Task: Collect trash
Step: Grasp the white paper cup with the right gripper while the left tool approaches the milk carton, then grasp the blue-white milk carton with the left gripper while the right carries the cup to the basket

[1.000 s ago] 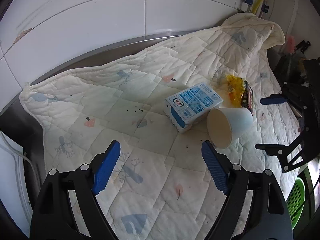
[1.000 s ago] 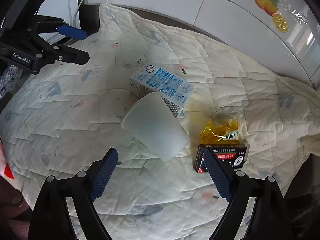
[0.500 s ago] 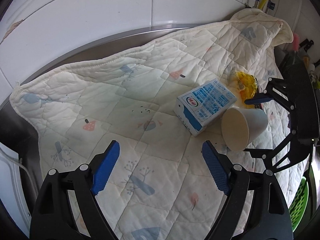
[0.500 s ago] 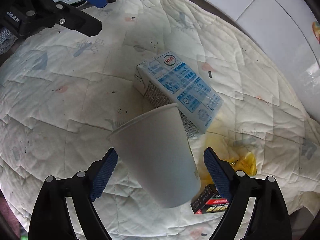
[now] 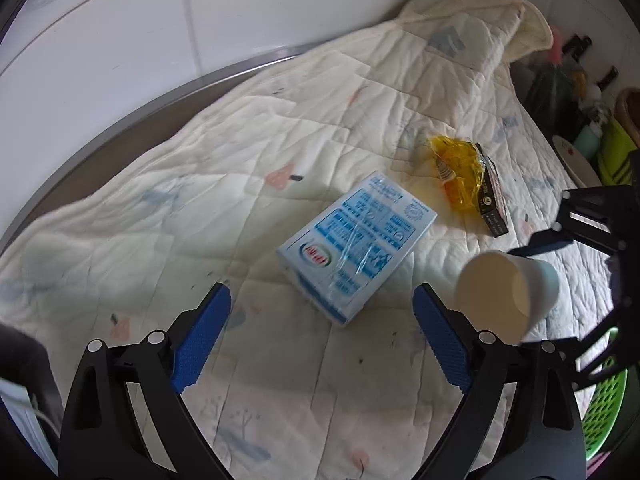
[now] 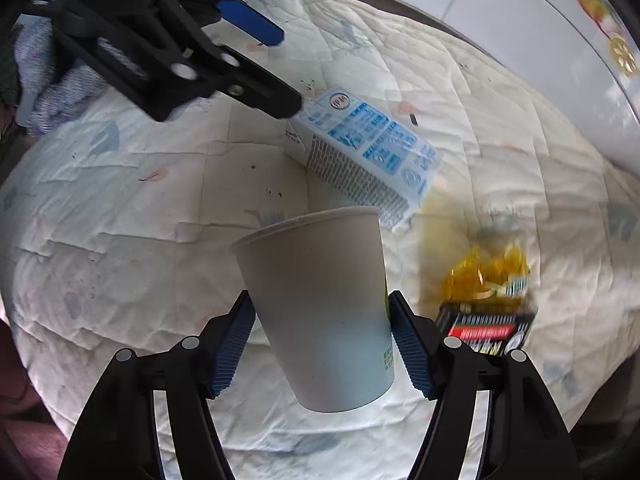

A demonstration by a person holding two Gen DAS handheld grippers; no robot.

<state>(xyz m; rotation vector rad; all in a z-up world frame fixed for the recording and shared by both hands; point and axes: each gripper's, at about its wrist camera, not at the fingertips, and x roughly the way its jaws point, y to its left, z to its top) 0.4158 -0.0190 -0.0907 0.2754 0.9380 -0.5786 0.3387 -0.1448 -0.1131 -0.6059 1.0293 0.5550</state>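
My right fingers (image 6: 322,344) have just been closing, clamping the paper cup (image 6: 320,308); left fingers (image 5: 320,340), just widening, empty, face the milk carton (image 5: 358,244) at 12 o'clock for pickup.

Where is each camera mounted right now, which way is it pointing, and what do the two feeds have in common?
Left wrist: on the left claw, looking down along its open blue fingers at the milk carton on the quilt; the right claw enters at the right edge.
Right wrist: on the right claw, looking steeply down; its jaws have just been closing and now press the paper cup; the left claw crosses the upper left.
Shared: carton, cup, yellow wrapper, black box, quilt.
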